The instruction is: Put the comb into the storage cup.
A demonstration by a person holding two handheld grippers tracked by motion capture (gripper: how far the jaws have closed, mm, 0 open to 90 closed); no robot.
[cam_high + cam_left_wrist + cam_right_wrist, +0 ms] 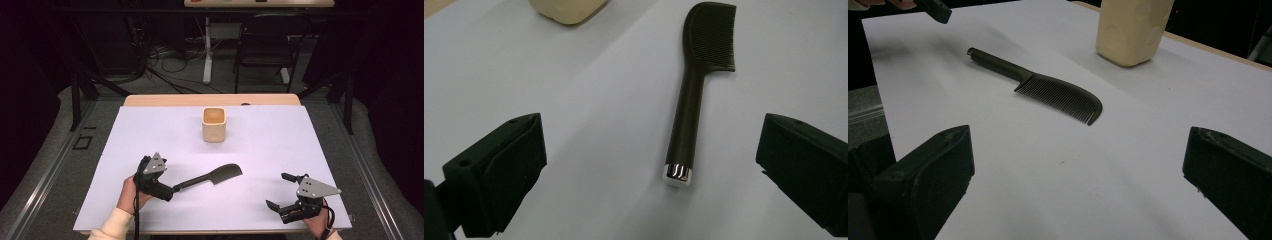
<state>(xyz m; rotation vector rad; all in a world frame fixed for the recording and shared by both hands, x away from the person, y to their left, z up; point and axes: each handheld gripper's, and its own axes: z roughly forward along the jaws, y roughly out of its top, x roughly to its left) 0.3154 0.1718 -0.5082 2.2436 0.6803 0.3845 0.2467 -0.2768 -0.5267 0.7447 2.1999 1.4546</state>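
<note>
A: Start with the big things. What's on the white table sheet (150, 135)?

B: A cream square cup (214, 125) stands toward the far side, and a dark comb (209, 178) lies flat nearer the person, well apart from the cup.

A: Which way does the comb run?

B: Its long axis goes on a slant: the toothed head points right and slightly away, and the handle's chrome end cap (678, 173) points back at the left gripper (172, 190).

A: So that one is nearer?

B: Clearly. The cap lies just in front of its jaws, which stand wide apart with nothing between them. The right gripper (280, 192) sits well off toward the comb's head side, jaws likewise spread and empty.

A: The likely move?

B: I'd judge a short push forward along the handle, then closing across it
</note>
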